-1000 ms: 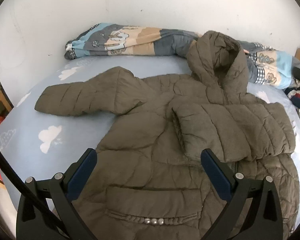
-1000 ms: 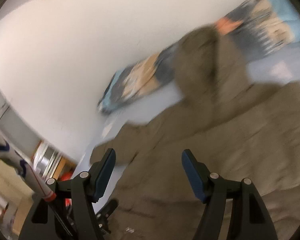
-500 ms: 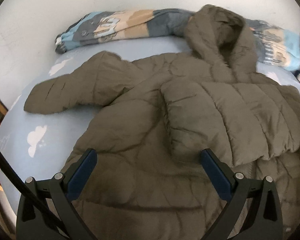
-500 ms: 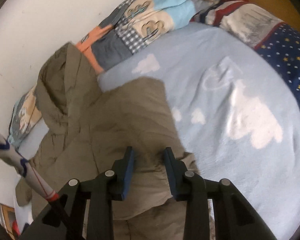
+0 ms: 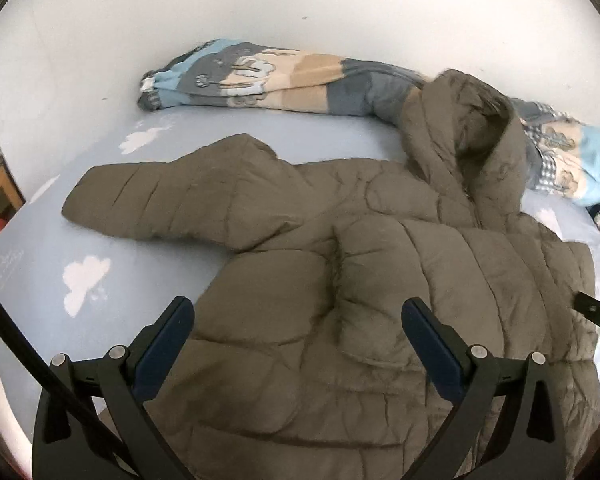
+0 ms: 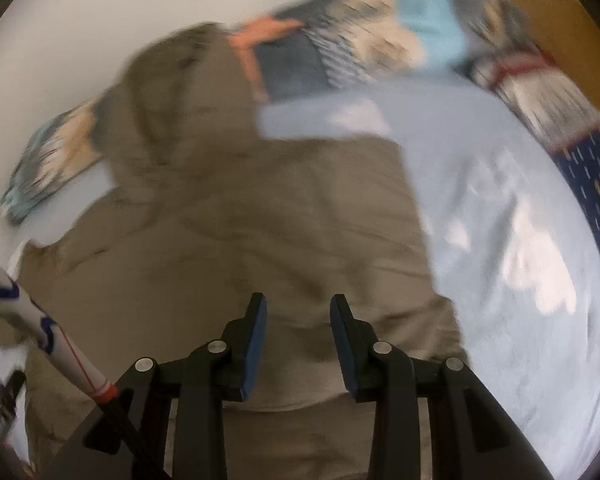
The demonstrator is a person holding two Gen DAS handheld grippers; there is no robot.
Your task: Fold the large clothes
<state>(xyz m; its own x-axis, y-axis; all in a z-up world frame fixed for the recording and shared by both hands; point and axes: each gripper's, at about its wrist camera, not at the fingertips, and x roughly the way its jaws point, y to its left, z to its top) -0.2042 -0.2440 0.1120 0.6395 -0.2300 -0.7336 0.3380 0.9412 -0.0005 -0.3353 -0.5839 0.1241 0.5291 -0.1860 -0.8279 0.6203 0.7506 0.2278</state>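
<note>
Clearly the unfolded sleeve (image 5: 172, 208) is what matters: it stretches long-axis leftward across the blue sheet (image 5: 60, 300), up and left of the left gripper (image 5: 298, 332), the nearer one. That gripper hovers wide open over the jacket (image 5: 340, 320). The right gripper (image 6: 298, 320), partly open and empty, hangs over the jacket's folded right side.

jacket (image 5: 380, 280): matt quilted puffer cloth, olive
bed sheet (image 5: 140, 280): soft matt cloth, cloud print
blanket (image 5: 260, 80): fleecy patchwork cloth
left gripper (image 5: 298, 332): matt black plastic
</note>
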